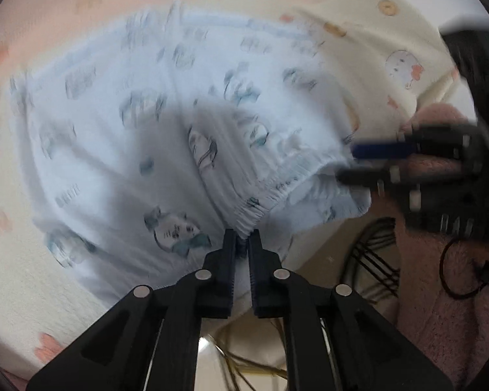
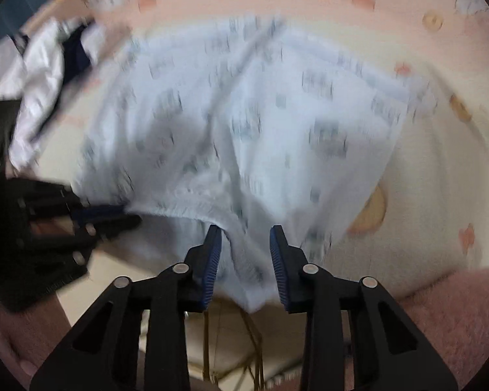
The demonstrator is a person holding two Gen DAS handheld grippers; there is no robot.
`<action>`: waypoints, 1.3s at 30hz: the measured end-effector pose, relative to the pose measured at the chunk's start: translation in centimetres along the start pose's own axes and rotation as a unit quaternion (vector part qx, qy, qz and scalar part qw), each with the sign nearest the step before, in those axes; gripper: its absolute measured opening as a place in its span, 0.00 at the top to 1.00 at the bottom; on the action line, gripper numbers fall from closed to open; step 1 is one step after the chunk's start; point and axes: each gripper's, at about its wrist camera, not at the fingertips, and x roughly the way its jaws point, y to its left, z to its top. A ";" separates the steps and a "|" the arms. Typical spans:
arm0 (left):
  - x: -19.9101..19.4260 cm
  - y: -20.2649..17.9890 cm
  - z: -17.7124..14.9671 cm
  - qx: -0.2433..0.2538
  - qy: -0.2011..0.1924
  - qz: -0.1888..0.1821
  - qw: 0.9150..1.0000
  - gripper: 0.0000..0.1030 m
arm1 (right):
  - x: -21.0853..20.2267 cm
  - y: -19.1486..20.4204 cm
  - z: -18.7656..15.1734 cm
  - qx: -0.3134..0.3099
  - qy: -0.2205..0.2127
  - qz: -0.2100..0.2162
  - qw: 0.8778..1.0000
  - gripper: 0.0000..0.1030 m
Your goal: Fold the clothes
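the pale blue printed shorts (image 1: pixel 166 120) lie spread on a cream and pink patterned sheet (image 1: pixel 368 52), their elastic waistband nearest the cameras. the left hand-held gripper (image 1: pixel 243 244) is pressed together, pinching the gathered waistband. the right hand-held gripper (image 2: pixel 246 244) stands partly spread, waistband cloth between its blue pads (image 2: pixel 212 260), not clearly pinched. crumpled white and navy clothes (image 2: pixel 45 75) lie beside the shorts.

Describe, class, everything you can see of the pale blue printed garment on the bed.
The pale blue printed garment looks like thin, soft cotton with small grey-blue motifs and a gathered elastic waistband. It lies crumpled on a cream and pink patterned sheet, its near edge hanging past the sheet's edge. The left gripper pinches the waistband; the right gripper straddles the fabric, open.
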 end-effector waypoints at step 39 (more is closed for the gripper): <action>-5.7 11.1 -6.7 -0.329 -0.027 0.013 0.944 0.59 | -1.5 0.2 -2.1 0.000 -0.043 -0.025 0.999 0.52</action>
